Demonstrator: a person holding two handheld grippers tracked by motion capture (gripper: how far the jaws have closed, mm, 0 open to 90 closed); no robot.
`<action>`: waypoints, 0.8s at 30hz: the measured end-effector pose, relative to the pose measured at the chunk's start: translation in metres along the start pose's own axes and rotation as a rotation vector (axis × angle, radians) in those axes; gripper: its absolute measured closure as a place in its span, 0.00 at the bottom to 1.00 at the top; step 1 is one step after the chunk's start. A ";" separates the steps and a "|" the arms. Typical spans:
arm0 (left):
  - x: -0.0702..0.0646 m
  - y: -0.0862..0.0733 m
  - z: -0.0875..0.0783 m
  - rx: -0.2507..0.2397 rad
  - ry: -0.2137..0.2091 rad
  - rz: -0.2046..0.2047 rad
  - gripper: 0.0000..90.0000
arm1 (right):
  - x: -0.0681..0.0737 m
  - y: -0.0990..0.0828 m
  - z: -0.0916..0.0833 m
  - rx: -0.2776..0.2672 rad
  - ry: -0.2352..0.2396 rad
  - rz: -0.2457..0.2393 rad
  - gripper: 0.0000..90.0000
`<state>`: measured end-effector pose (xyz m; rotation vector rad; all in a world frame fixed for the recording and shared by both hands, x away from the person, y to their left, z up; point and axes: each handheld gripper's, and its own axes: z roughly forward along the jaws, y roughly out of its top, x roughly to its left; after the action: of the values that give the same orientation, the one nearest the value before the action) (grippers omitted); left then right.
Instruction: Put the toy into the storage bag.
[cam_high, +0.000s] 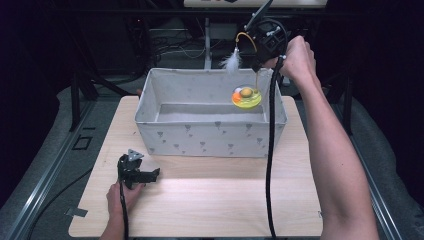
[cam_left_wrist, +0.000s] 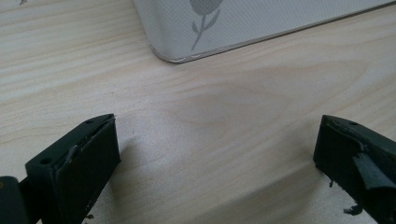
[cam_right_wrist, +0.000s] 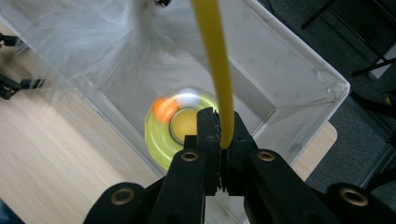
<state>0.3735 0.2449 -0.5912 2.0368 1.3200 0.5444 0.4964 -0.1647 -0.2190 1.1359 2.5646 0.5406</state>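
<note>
- Right gripper: held high over the far right corner of the box, in the person's right hand; the forearm runs up the right side of the high view. In the right gripper view its jaws are pressed together on a thin yellow stem.
- Cat toy: the stem belongs to it. It rises past the jaws, curves over, and ends in a white feather that hangs above the box's far rim. Below the jaws hangs a round yellow-green base carrying an orange ball and a white ball. The base sits within the box's outline, near its far right wall; whether it touches the bottom cannot be told.
- Black cable: trails from the right gripper down across the box's right end and over the table toward the near edge.
- Box: an open, pale grey fabric bin with small printed motifs, standing on the far half of the table.
- Left gripper: resting low on the table, just in front of the box's near left corner, held by the left hand. Its jaws stand wide apart with bare wood between them.
- Table: light wood grain.
</note>
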 end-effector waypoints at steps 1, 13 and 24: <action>0.000 0.000 0.000 0.001 0.000 0.003 0.00 | -0.002 -0.001 0.002 0.001 0.003 0.005 0.98; 0.000 0.000 0.000 0.000 0.000 0.000 0.00 | -0.014 -0.009 0.027 0.008 0.006 0.029 0.98; 0.000 0.000 0.000 0.001 -0.001 0.003 0.00 | -0.016 -0.015 0.046 0.026 0.011 0.034 0.98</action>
<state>0.3735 0.2451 -0.5911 2.0402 1.3169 0.5442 0.5158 -0.1761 -0.2647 1.1903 2.5736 0.5241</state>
